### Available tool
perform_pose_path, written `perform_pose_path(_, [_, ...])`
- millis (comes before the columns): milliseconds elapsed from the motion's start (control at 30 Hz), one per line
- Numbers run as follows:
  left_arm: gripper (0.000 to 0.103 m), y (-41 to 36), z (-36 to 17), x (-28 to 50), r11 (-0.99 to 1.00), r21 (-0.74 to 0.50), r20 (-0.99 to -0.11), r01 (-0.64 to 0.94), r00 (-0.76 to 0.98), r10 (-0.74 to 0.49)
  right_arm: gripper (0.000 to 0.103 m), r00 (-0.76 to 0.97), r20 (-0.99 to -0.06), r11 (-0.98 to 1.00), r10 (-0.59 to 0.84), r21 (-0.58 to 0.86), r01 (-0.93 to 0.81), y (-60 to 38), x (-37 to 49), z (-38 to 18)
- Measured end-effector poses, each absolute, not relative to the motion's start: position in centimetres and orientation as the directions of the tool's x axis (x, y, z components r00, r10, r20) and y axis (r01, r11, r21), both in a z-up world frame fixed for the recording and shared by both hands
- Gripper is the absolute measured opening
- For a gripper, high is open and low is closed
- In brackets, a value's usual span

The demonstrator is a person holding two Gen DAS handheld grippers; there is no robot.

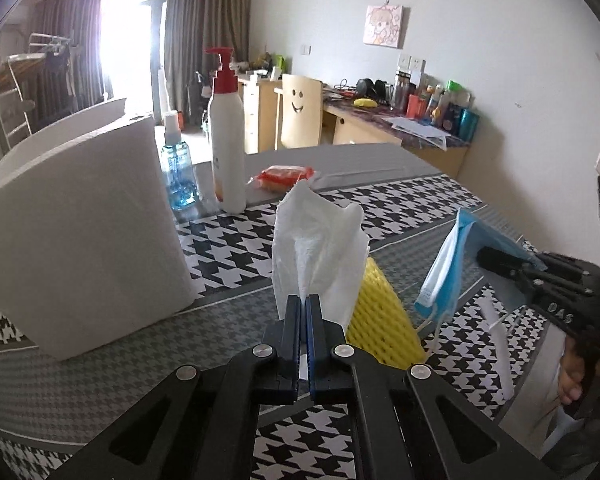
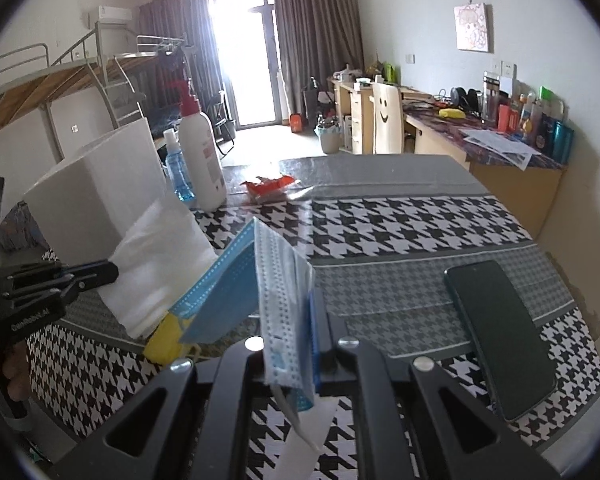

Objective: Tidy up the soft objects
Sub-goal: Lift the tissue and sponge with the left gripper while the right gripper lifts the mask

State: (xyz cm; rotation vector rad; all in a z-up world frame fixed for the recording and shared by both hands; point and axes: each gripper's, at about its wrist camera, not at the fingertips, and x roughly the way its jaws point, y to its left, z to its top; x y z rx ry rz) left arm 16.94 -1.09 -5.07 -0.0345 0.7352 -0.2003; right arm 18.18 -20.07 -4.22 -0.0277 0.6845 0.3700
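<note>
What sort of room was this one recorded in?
Most likely a dormitory or small studio room. A raised metal bunk bed with a ladder stands at the left, a long cluttered desk with a chair runs along the right wall, and curtains frame a balcony door.

Crinkled soft white paper tissue (image 1: 316, 248); just right of it, a ribbed yellow foam net sleeve (image 1: 384, 320). Pleated matt blue non-woven face mask (image 2: 276, 280). Glossy black glass-faced phone (image 2: 500, 336) lies on woven houndstooth tablecloth (image 2: 400, 220).
</note>
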Motion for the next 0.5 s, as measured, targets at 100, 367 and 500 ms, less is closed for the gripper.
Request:
perform_pose_path(100, [0.002, -0.8, -5.1, 16.8, 0.979, -0.112, -0.658, 0.173, 0.725, -0.203, 0.01, 0.701, -0.643, 0.936, 0.307, 0.073, -0.344, -19.7, 18.5, -4.9])
perform_pose_path(367, [0.002, -0.4, -4.6, 16.3, 0.973, -0.131, -0.639, 0.19, 0.734, -0.229, 0.01, 0.673, -0.696, 0.937, 0.251, 0.001, -0.349, -18.6, 19.5, -6.8])
perform_pose_path(500, [0.002, -0.1, -4.6, 16.1, 0.971, -0.141, -0.638, 0.191, 0.733, -0.237, 0.01, 0.672, -0.707, 0.936, 0.22, -0.042, -0.351, -18.0, 20.0, -7.1])
